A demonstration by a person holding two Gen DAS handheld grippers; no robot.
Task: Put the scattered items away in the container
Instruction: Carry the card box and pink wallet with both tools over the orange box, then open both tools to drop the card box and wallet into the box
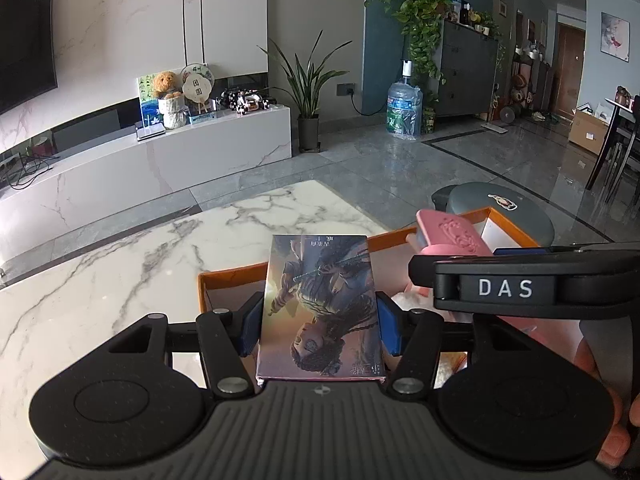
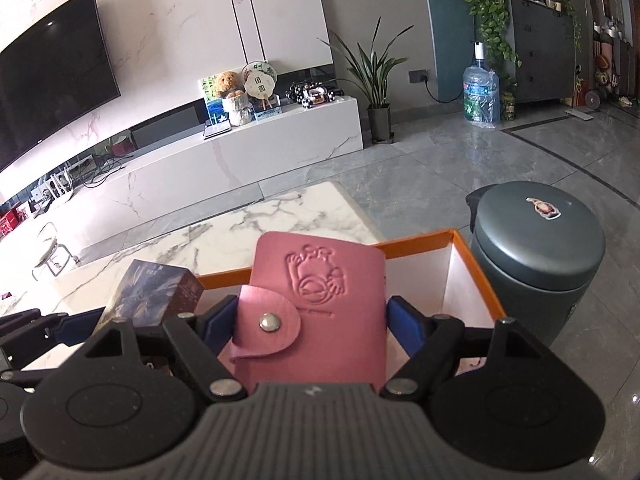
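- I am watching my left gripper (image 1: 320,326) clamping a printed card box (image 1: 322,304); the blue pads (image 1: 390,330) are pressing on its two long sides, and the artwork on its face is reading upside down to me.
- That box is hanging above the near-left corner of the orange-rimmed container (image 1: 232,274), which is sitting on the marble table (image 1: 120,260).
- My right gripper (image 2: 308,322) is gripping a pink leather card holder (image 2: 320,304), with its blue pads (image 2: 404,326) squeezing both edges; the snap tab is lying across the front, and an embossed figure is showing on the cover.
- The pink holder is hovering over the white interior of the container (image 2: 472,276), toward its right half.
- From the left camera I am seeing the right gripper (image 1: 520,280) crossing the view on the right, labelled DAS, with the pink holder (image 1: 452,234) sticking out ahead of it above the far rim.
- From the right camera the card box (image 2: 156,292) is showing at the left, just beside the container's left wall.
- A dark green lidded bin (image 2: 536,248) is standing on the floor just beyond the container's right side.
- Fingers of a hand (image 1: 612,420) are wrapping the right handle at the lower right edge.
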